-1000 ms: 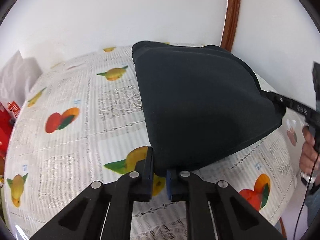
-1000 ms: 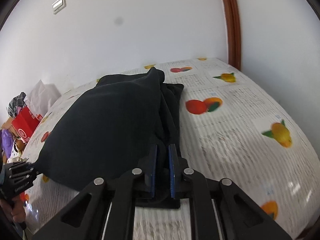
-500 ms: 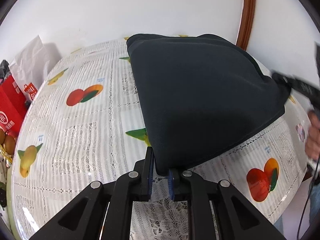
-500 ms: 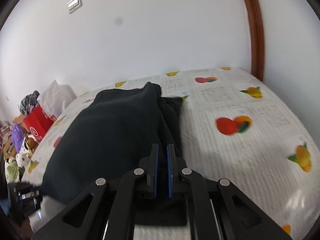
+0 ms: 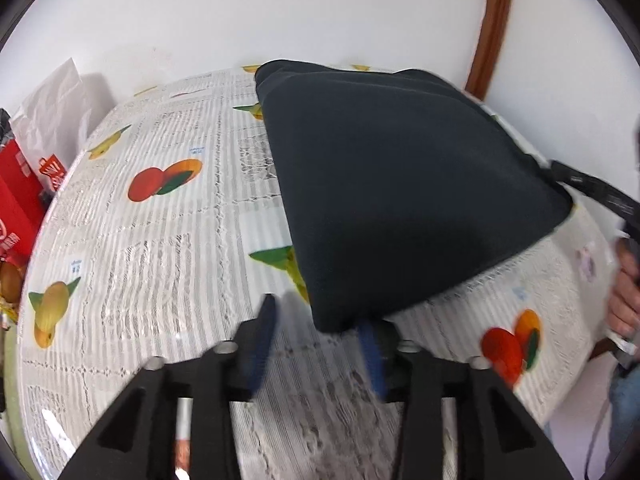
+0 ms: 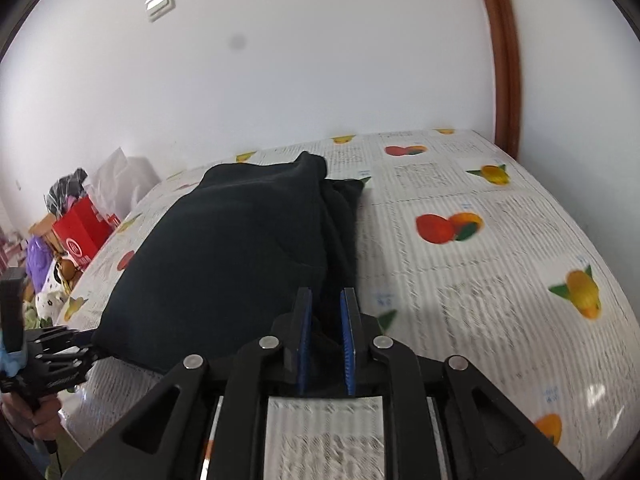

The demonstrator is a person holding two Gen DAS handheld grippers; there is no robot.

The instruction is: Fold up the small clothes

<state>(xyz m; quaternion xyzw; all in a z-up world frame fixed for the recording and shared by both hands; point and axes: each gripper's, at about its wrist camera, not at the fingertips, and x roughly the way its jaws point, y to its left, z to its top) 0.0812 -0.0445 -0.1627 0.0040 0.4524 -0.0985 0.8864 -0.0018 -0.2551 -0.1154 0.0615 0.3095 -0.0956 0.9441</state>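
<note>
A dark navy garment lies folded on the fruit-print tablecloth. In the left wrist view my left gripper is open, its blue pads spread to either side of the garment's near corner, which hangs free between them. In the right wrist view the same garment lies ahead. My right gripper has its pads parted by a narrow gap around the garment's near edge fold. The left gripper also shows in the right wrist view at the garment's left corner.
A red box and bags stand past the table's left side. A white wall and a brown door frame lie behind. The person's hand is at the right edge of the table.
Both grippers were shut on garment corners. The left jaws have now opened wide and the corner is released. The right jaws have parted a little. The garment has settled lower on the table.
</note>
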